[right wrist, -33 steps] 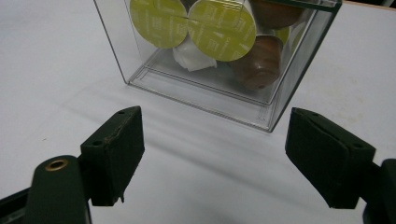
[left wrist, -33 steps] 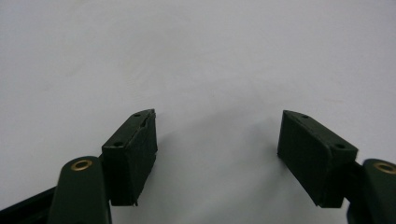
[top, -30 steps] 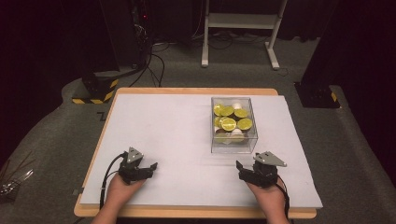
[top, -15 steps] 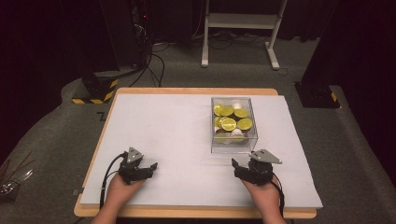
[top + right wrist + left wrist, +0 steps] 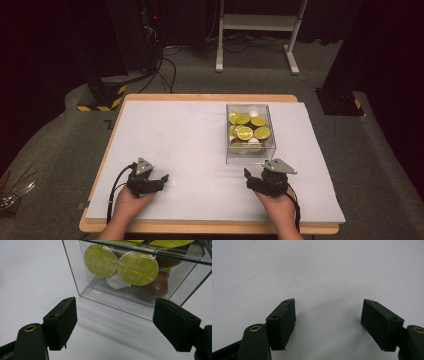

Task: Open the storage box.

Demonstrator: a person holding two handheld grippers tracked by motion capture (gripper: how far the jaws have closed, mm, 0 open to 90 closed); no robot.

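We have both hands low at the near edge of the table (image 5: 150, 102), forearms coming in from the bottom of the high view, wrists roughly level, both resting on the white mat (image 5: 190, 135).

Left gripper (image 5: 162, 178): held near the front-left of the mat, jaws pointing forward and a bit to the right, cable looping back along the wrist. In the left gripper view (image 5: 328, 312) the jaws are spread wide with nothing but bare mat between them.

Right gripper (image 5: 248, 176): held near the front-right, pointing forward and slightly left, grey three-cornered plate on top. It sits just short of the clear plastic box (image 5: 250, 155), not touching it. In the right gripper view (image 5: 115, 312) the jaws are spread wide, empty, with the box's near wall just beyond the fingertips and a strip of mat between.

The clear box (image 5: 82, 272) stands upright on the right half of the mat, open at the top. Inside: a pile of coffee capsules (image 5: 246, 131) with yellow-green foil lids, brown bodies visible low down (image 5: 155, 285), plus one white piece (image 5: 117, 281) at the bottom that we can't identify.
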